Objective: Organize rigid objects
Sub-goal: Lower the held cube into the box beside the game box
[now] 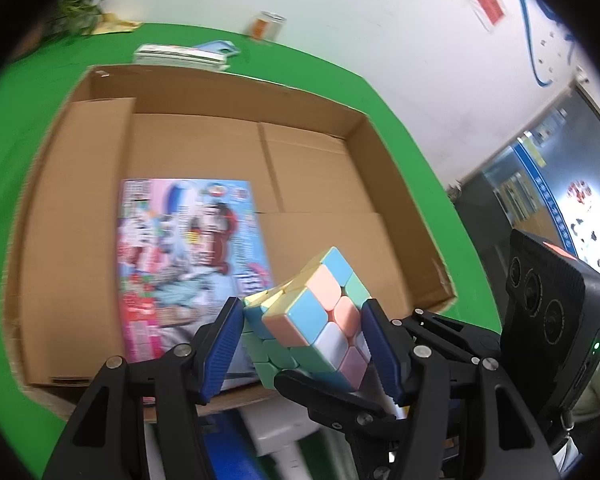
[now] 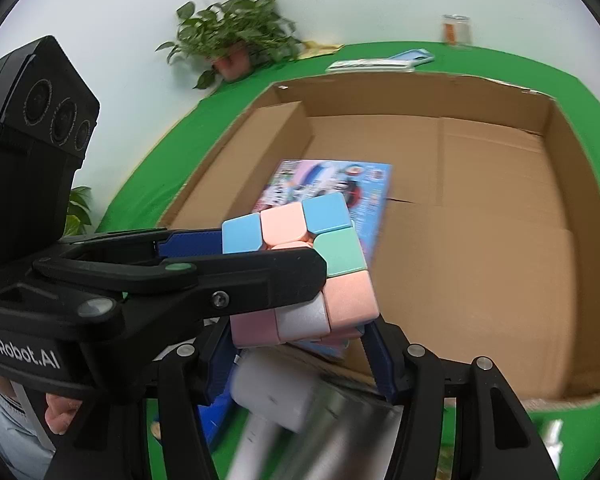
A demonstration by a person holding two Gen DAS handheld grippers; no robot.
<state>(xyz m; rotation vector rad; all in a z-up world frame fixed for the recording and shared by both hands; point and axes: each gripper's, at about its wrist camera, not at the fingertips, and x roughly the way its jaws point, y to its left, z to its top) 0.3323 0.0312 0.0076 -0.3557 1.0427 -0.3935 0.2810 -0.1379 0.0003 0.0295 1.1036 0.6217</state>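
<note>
— Cube (image 1: 316, 312) first: what do you see?
— Pastel puzzle cube, faces scrambled in blue, peach, mint, lilac and yellow. My left gripper (image 1: 304, 344) and right gripper (image 2: 300, 344) both clamp it, held above the near edge of the cardboard box (image 2: 500, 280), over a colourful booklet (image 1: 180, 256).
— Any writing?
— "GenRobot.AI" on the left gripper's body; the booklet's print is blurred.

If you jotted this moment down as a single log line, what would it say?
held: pastel cube | by: left gripper and right gripper, both | where: above cardboard box | inside box: colourful flat package
</note>
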